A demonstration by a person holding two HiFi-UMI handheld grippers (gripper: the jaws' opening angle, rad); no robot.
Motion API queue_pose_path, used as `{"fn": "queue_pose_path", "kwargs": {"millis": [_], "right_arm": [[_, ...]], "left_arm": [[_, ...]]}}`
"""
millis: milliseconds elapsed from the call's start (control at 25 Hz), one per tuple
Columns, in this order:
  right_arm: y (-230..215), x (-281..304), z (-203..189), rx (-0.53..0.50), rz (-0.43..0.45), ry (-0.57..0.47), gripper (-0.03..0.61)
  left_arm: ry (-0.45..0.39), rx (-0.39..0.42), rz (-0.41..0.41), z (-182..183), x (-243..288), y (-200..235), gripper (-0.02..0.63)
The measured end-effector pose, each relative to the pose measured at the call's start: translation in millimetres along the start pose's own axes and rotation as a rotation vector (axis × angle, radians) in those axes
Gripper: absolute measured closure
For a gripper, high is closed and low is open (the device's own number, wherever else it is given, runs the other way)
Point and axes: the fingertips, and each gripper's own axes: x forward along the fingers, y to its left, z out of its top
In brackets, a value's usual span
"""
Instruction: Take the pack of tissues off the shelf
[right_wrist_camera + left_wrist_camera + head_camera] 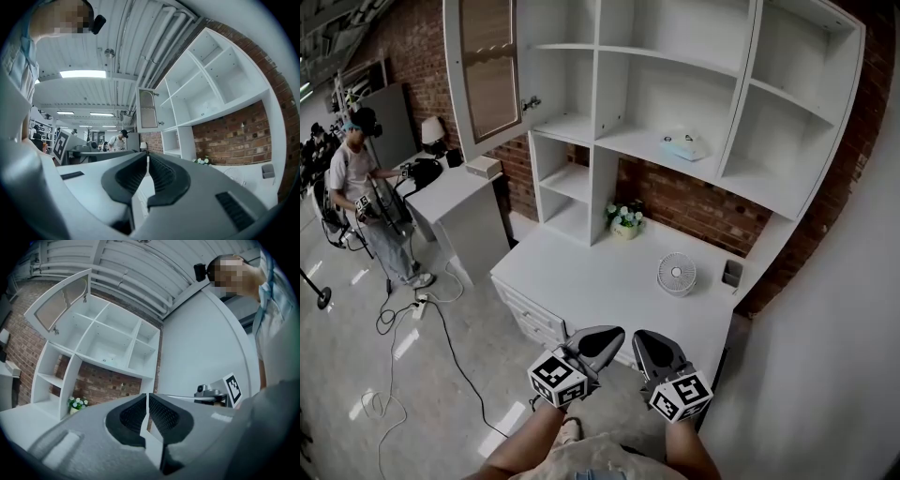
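Observation:
The pack of tissues [685,145], pale blue and white, lies on the middle shelf of the white shelf unit [741,178] above the desk. Both grippers hover low in the head view, in front of the desk's near edge and well short of the shelf. My left gripper [612,333] is shut with nothing between its jaws, and so is my right gripper [641,337] beside it. In the left gripper view the shut jaws [147,398] point up at the shelves, where the pack [105,360] is a small pale speck. The right gripper view shows shut, empty jaws [147,157]; the pack is hidden there.
On the white desk [591,281] stand a small pot of flowers [624,221], a round white fan [676,274] and a dark holder [732,273]. A glazed cabinet door [487,70] hangs open at upper left. A person [361,187] stands far left; cables [441,319] trail over the floor.

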Motion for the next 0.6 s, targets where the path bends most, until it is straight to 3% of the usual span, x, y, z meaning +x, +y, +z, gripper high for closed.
{"fn": "queue_pose_path", "kwargs": {"millis": [600], "right_arm": [[-7, 112, -12, 0.017, -0.021, 0.009, 0.56]], "left_arm": [[-0.008, -0.016, -0.014, 9, -8, 110, 0.591]]}}
